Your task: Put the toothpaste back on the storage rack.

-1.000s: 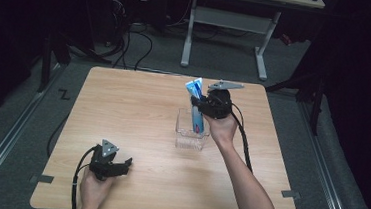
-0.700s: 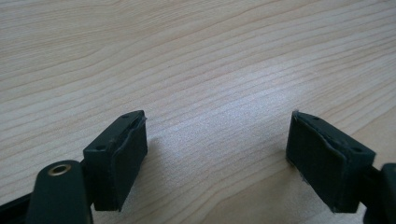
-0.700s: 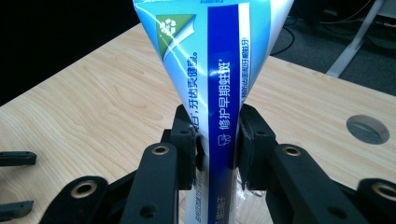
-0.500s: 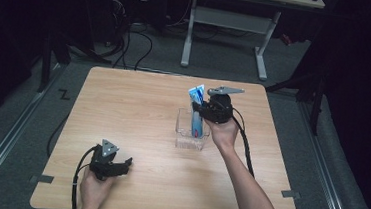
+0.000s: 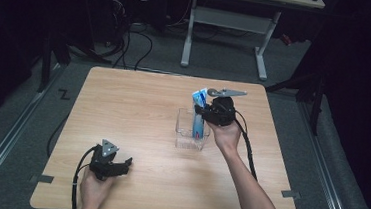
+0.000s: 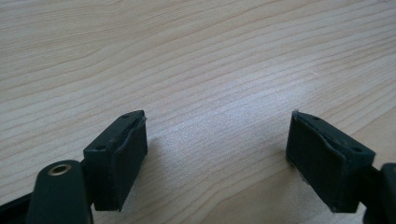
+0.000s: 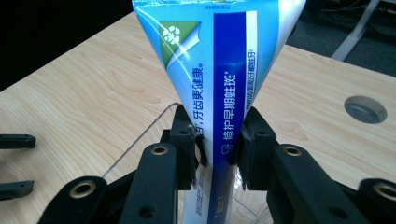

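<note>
gripping a toothpaste tube (image 7: 224,93) above the clear box (image 5: 185,134), right gripper (image 7: 217,149); left gripper (image 6: 217,158) gapes empty.

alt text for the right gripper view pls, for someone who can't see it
Two black jaws of the right gripper pinch a blue and white toothpaste tube standing upright, its lower end inside a clear plastic container. Behind lies a light wooden table with a round cable hole.

black jaws, brass-ringed screw holes, trailing cables
</note>
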`<action>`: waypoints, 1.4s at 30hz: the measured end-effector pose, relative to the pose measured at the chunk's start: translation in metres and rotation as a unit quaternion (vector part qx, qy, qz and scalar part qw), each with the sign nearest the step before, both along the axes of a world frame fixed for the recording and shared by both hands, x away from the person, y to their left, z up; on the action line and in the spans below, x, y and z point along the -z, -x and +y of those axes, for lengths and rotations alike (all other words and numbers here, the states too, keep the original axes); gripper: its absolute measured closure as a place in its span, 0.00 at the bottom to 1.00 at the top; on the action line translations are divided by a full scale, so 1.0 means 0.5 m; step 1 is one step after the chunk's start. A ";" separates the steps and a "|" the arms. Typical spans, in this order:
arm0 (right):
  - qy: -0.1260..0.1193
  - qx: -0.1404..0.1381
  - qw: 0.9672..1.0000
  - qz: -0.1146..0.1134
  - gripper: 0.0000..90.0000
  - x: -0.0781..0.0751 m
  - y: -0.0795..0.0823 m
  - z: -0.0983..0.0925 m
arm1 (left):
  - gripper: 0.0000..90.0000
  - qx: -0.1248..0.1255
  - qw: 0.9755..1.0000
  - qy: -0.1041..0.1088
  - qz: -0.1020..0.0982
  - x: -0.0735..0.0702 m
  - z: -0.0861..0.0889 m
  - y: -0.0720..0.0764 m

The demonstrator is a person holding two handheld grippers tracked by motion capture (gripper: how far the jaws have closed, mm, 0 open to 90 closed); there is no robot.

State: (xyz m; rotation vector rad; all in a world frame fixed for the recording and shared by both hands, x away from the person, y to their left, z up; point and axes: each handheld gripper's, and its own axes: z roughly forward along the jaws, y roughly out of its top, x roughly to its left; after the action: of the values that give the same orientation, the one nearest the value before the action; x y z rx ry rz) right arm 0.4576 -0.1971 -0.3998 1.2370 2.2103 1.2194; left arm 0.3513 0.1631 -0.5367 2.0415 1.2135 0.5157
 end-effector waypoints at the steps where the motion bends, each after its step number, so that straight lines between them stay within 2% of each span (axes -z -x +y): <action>1: -0.001 0.002 1.000 0.002 0.79 0.002 0.000 -0.002 | 0.23 0.000 1.000 0.000 0.000 0.000 0.000 0.000; 6: -0.003 0.008 1.000 0.008 0.79 0.010 0.002 -0.009 | 0.23 0.000 1.000 0.000 0.000 0.000 0.000 0.000; 17: -0.004 0.002 1.000 0.018 0.78 0.021 0.006 -0.007 | 0.23 0.000 1.000 0.000 0.000 0.000 0.000 0.000; 21: -0.008 0.005 1.000 0.026 0.78 0.033 0.006 -0.012 | 0.23 0.000 1.000 0.000 0.000 0.000 0.000 0.000; 22: -0.016 0.008 0.999 0.028 0.78 0.034 0.007 -0.017 | 0.23 -0.001 1.000 0.001 -0.001 0.000 0.000 0.000; 29: -0.017 0.020 0.999 0.032 0.78 0.035 0.005 -0.031 | 0.23 -0.002 1.000 0.002 -0.001 0.000 -0.001 0.000; 42: -0.004 0.043 0.999 0.016 0.76 0.034 0.006 -0.049 | 0.23 -0.002 1.000 0.001 -0.001 0.000 -0.001 0.000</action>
State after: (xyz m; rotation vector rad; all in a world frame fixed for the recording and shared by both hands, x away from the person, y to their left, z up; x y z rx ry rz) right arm 0.4545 -0.2218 -0.4168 1.3497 2.1525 1.1842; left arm 0.3513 0.1628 -0.5368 2.0368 1.2161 0.5164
